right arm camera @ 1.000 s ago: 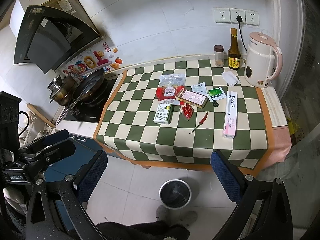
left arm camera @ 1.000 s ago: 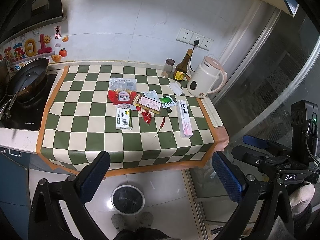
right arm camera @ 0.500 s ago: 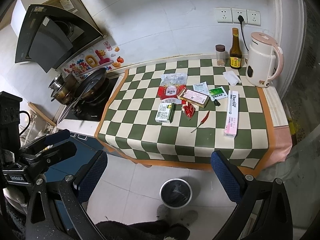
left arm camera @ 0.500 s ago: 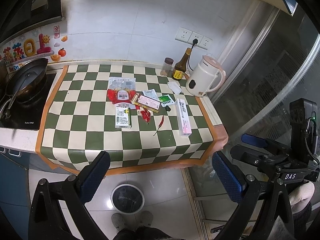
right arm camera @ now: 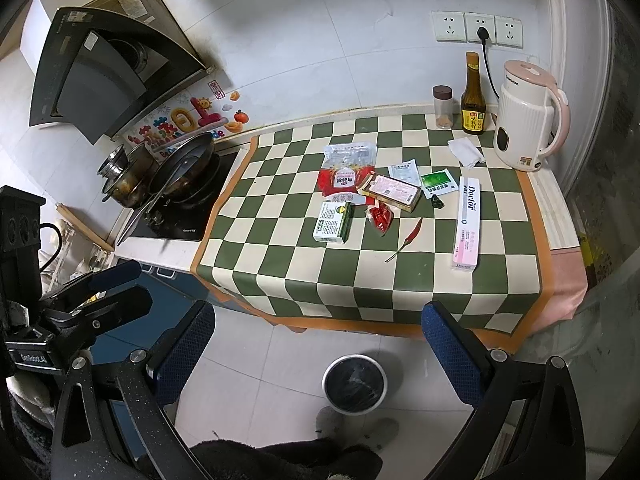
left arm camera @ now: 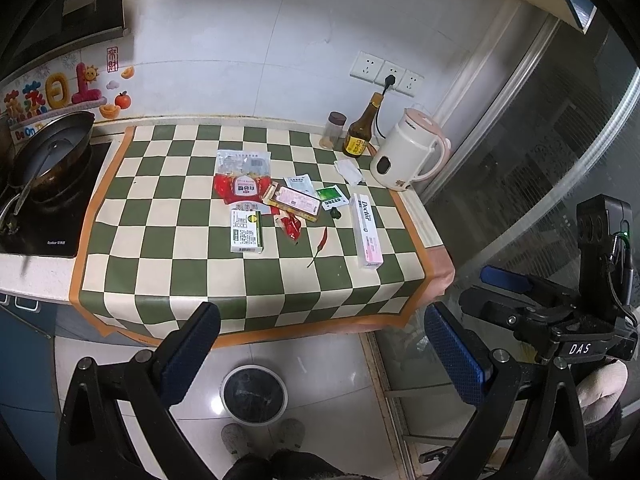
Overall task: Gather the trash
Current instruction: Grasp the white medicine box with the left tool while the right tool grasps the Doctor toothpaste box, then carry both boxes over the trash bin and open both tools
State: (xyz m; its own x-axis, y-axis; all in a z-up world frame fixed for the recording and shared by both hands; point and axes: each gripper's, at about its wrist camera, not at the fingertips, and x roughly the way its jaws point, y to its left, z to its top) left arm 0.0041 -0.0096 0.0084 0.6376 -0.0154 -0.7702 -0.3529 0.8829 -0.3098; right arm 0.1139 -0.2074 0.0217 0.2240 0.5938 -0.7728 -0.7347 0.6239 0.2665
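Trash lies mid-counter on the checkered cloth (left arm camera: 168,280): a red snack bag (left arm camera: 242,188) (right arm camera: 340,180), a green-white box (left arm camera: 246,231) (right arm camera: 333,222), a pink flat box (left arm camera: 298,202) (right arm camera: 390,192), a red wrapper (left arm camera: 291,227), a red chili (left arm camera: 322,242) (right arm camera: 412,236), a green sachet (left arm camera: 330,197), and a long pink toothpaste box (left arm camera: 366,230) (right arm camera: 467,222). A round bin (left arm camera: 254,394) (right arm camera: 355,384) stands on the floor below. My left gripper (left arm camera: 320,356) and right gripper (right arm camera: 318,356) are both open, empty, held back above the floor.
A white-pink kettle (left arm camera: 408,156), a brown bottle (left arm camera: 362,130), a spice jar (left arm camera: 334,130) and a folded tissue (left arm camera: 350,170) stand at the counter's back right. A wok (left arm camera: 48,152) sits on the hob at left. A glass door (left arm camera: 540,184) is on the right.
Both grippers have drawn back slightly from the counter; the scene looks a little smaller. Nothing on the counter has moved.
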